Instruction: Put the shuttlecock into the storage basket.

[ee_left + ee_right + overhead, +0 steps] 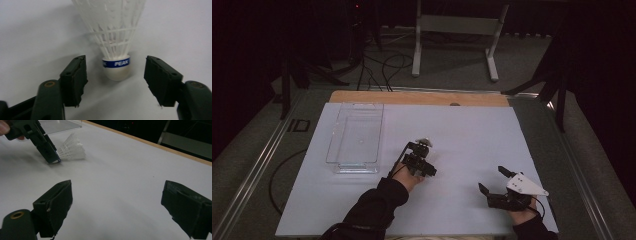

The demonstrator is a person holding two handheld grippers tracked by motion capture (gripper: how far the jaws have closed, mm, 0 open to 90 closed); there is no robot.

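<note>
High view: the left gripper sits mid-sheet at the shuttlecock, which lies on the white sheet, not yet lifted; the clear tray at far left looks empty, with open sheet between.

Left gripper view: jaws released, flanking the cork on both sides without touching.

Right gripper view: the right gripper is spread wide and empty, well clear of the far wooden table edge

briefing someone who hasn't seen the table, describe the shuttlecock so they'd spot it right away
On the white table sheet, look right of the clear plastic tray, just ahead of the open left gripper. The shuttlecock lies there: white feather skirt, white cork base, with a blue band reading PEAK.
</note>
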